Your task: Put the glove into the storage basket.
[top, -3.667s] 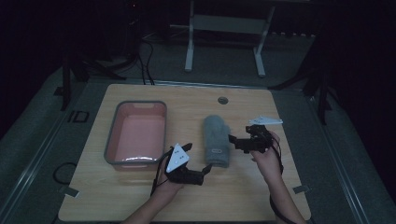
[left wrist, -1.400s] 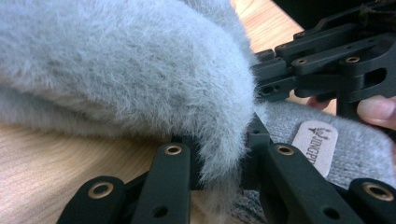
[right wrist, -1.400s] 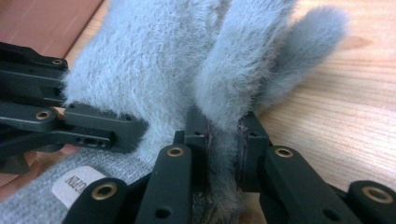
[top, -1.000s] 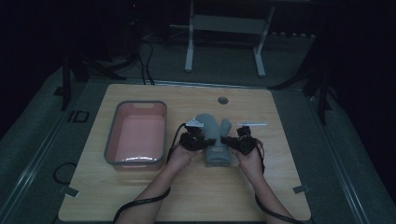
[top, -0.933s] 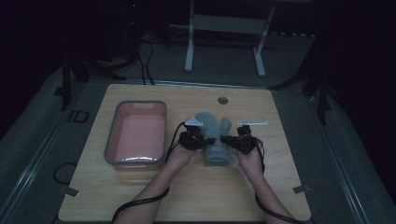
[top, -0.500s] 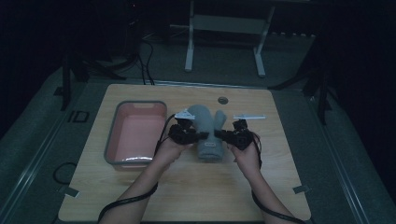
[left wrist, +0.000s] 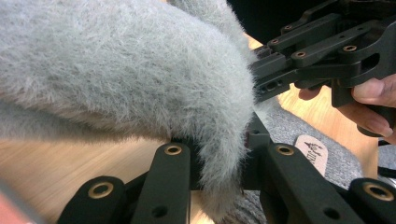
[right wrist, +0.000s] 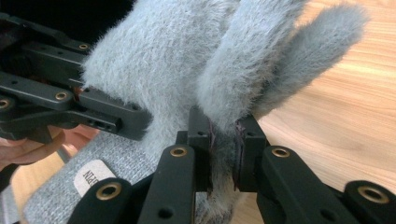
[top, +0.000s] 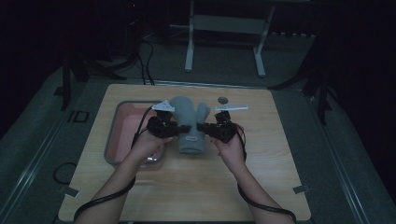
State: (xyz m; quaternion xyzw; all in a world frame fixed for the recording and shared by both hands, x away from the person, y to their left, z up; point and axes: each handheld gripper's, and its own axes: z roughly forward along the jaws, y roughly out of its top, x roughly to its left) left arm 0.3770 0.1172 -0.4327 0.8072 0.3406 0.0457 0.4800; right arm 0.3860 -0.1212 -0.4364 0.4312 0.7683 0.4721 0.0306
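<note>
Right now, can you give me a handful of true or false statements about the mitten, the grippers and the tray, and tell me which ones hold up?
1. Both grippers are clamped on the grey mitten. True: the left gripper and the right gripper each pinch its fuzzy fabric.
2. The mitten lies inside the pink tray. False: it is held beside the tray, to its right in the high view.
3. The mitten carries a small label. True.
4. The table is bare metal. False: it is light wood.
5. The left gripper hangs open above the tray. False: it is shut on the mitten's edge.
</note>
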